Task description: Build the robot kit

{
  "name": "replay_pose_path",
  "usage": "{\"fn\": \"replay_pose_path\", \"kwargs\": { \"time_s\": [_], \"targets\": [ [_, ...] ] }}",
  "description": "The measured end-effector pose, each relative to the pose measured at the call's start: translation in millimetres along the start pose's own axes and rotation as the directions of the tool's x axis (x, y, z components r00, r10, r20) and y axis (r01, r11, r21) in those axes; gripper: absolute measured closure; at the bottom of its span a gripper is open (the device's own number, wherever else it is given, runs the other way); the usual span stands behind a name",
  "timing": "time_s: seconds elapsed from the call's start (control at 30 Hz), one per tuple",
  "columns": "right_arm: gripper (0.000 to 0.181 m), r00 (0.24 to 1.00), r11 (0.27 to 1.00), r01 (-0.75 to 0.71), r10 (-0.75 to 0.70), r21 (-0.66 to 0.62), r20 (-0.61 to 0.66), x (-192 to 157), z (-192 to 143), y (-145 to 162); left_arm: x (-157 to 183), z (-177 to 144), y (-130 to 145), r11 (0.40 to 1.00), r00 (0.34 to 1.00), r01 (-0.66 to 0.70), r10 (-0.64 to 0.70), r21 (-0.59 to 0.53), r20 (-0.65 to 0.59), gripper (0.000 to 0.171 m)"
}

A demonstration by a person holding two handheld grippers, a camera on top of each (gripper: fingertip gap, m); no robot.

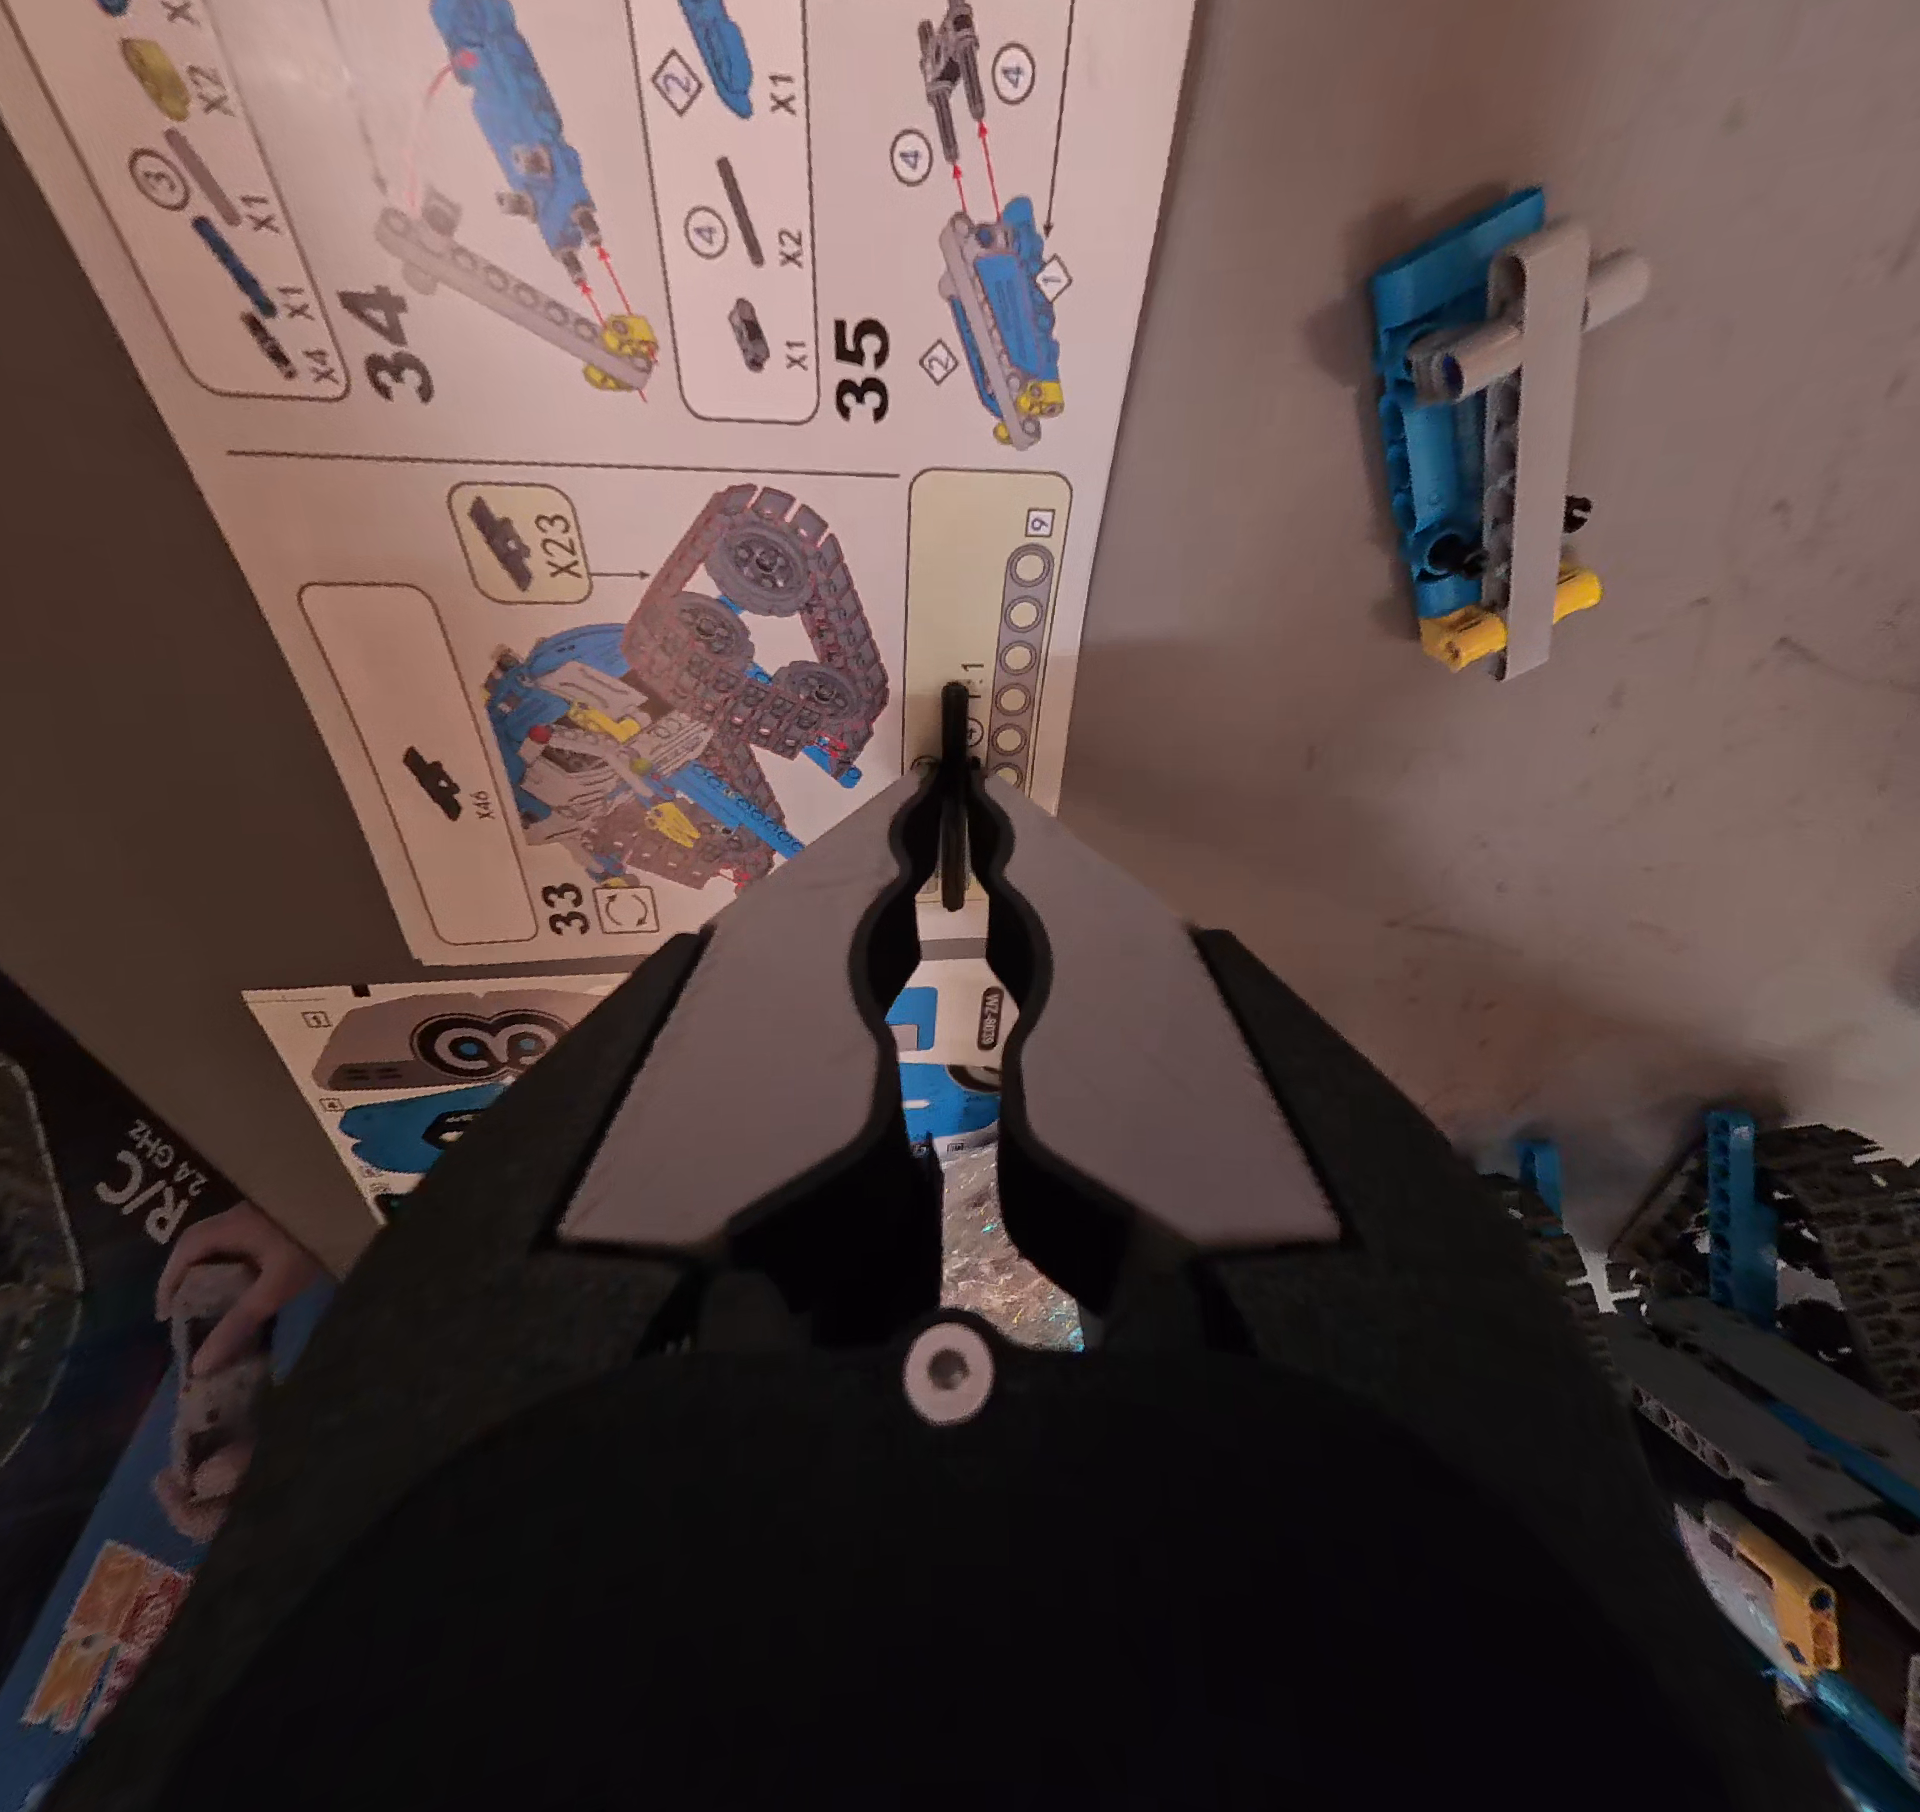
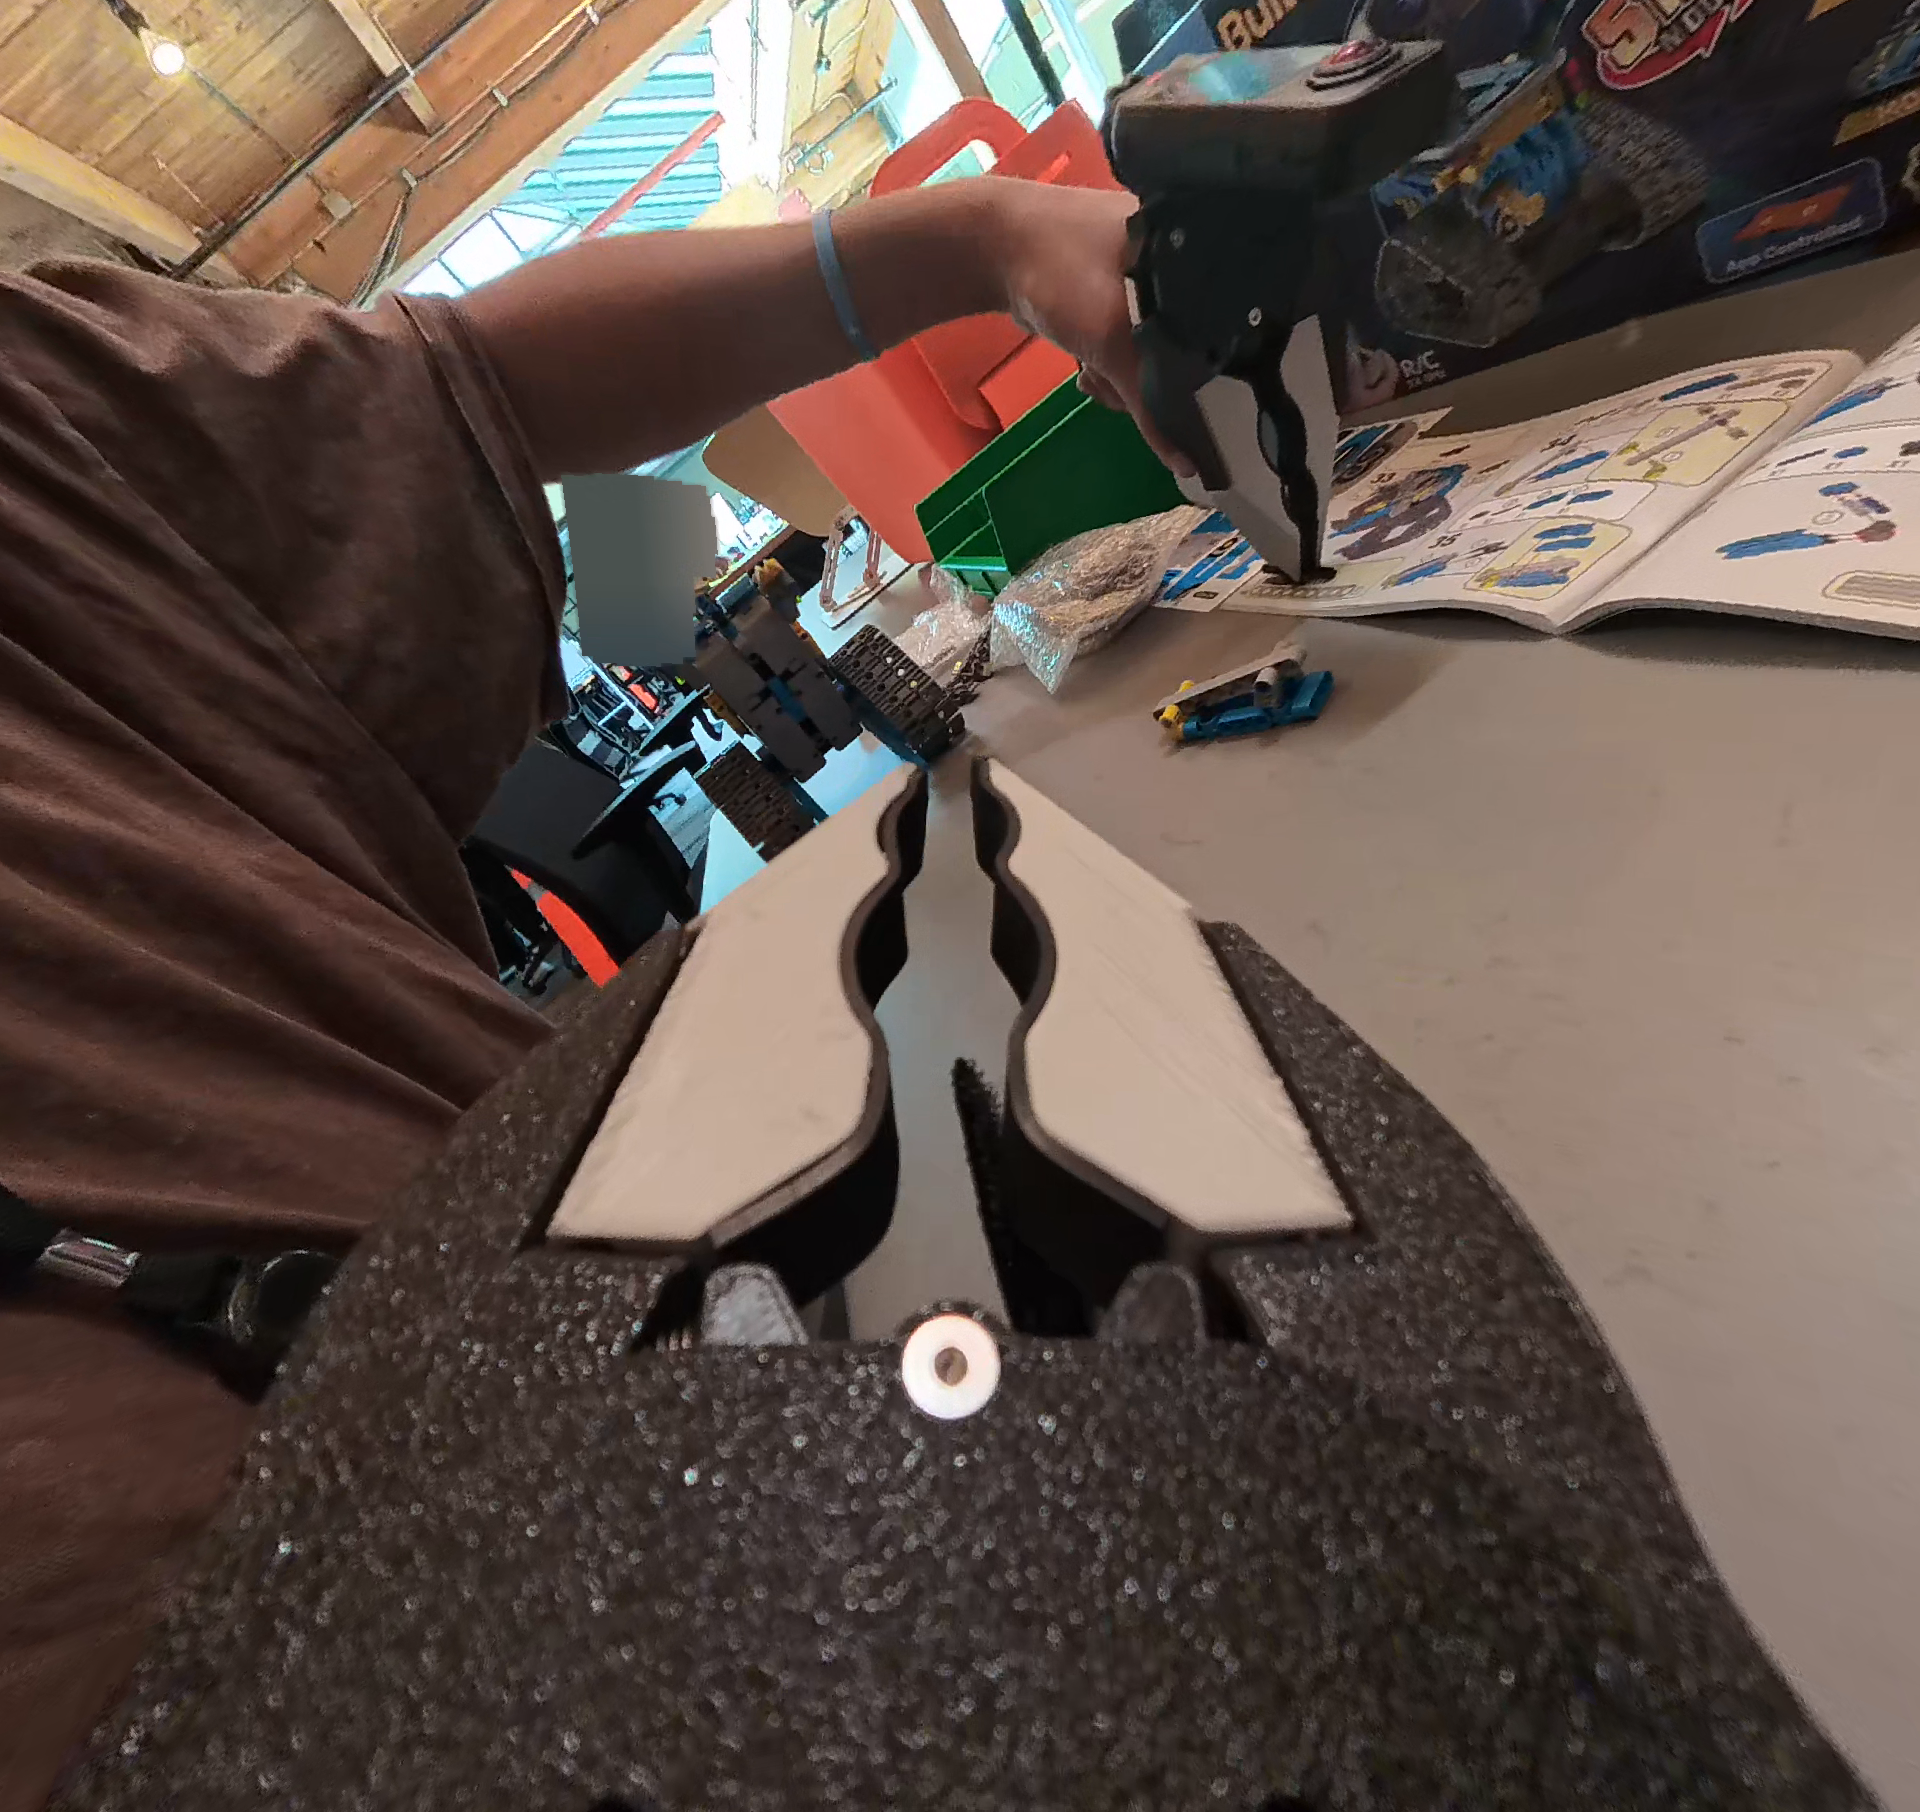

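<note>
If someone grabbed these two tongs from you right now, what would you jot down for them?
Left tongs: shut on a thin black rod, tip down on the open booklet at its near edge.
Right tongs: slightly open, holding nothing, low over the grey table.
Blue-grey sub-build lies alone on the table beside the booklet.
Tracked model stands at the table edge, by the parts bags.
No rod fitted to the sub-build yet.

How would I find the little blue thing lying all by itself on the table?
Start at the open instruction booklet on the grey table. Just off the booklet's edge, on bare tabletop, lies the small blue brick assembly, apart from the left tool, which is pinching a thin black rod. Unlike the big tracked model near the table's edge, it is flat, with a grey beam on top and yellow pieces at one end.
</note>
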State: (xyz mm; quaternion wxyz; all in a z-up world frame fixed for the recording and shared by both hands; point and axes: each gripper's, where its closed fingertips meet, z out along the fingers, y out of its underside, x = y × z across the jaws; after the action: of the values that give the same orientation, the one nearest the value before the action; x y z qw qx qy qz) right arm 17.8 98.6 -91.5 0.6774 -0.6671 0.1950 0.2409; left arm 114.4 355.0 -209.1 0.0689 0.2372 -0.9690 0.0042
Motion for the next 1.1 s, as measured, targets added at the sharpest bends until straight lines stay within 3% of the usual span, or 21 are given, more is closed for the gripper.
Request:
{"fn": "replay_pose_path", "kwargs": {
  "time_s": [0.13,0.23,0.3,0.37,0.43,0.57,0.63,0.7,0.8,0.87,1.0,1.1],
  "targets": [
    [0.173,1.000,1.000,0.002,-0.002,-0.001,-0.006,1,0,0,13,-10,-11,0.998,0.999,0.028,-0.026,0.058,-0.040,0.168],
    [0.173,1.000,1.000,0.028,-0.028,-0.007,0.003,-5,2,2,75,-83,-109,0.913,0.987,-0.010,0.073,0.407,-0.140,0.169],
    [0.172,0.992,0.991,0.126,-0.126,-0.032,0.020,-19,7,8,107,-127,-173,0.847,0.990,-0.097,0.135,0.522,-0.035,0.169],
    [0.171,0.962,0.957,0.274,-0.272,-0.093,0.038,-35,17,22,139,-147,-229,0.812,0.986,-0.145,0.166,0.566,0.014,0.168],
    [0.170,0.918,0.910,0.395,-0.394,-0.123,0.034,-44,25,31,167,-135,-272,0.818,0.972,-0.208,0.233,0.535,0.022,0.168],
    [0.170,0.896,0.883,0.443,-0.441,-0.155,0.047,-46,25,40,193,-58,-336,0.885,0.945,-0.272,0.319,0.378,-0.067,0.168],
    [0.171,0.899,0.885,0.437,-0.435,-0.164,0.050,-44,24,41,208,-29,-370,0.881,0.924,-0.285,0.357,0.377,-0.137,0.168],
    [0.171,0.903,0.887,0.429,-0.425,-0.171,0.058,-43,23,42,218,-13,-398,0.846,0.891,-0.365,0.438,0.389,-0.117,0.168],
    [0.171,0.906,0.890,0.423,-0.417,-0.169,0.067,-44,23,42,234,-6,-417,0.683,0.733,-0.631,0.680,0.366,-0.006,0.168],
    [0.171,0.909,0.892,0.417,-0.411,-0.172,0.070,-44,23,43,244,1,-418,0.602,0.631,-0.734,0.775,0.316,-0.011,0.168],
    [0.171,0.910,0.894,0.415,-0.405,-0.168,0.087,-46,23,43,275,8,-417,0.550,0.535,-0.779,0.834,0.302,-0.136,0.168],
    [0.171,0.912,0.898,0.409,-0.399,-0.159,0.090,-48,22,42,263,19,-417,0.507,0.497,-0.841,0.862,0.189,-0.103,0.168]
  ]
}}
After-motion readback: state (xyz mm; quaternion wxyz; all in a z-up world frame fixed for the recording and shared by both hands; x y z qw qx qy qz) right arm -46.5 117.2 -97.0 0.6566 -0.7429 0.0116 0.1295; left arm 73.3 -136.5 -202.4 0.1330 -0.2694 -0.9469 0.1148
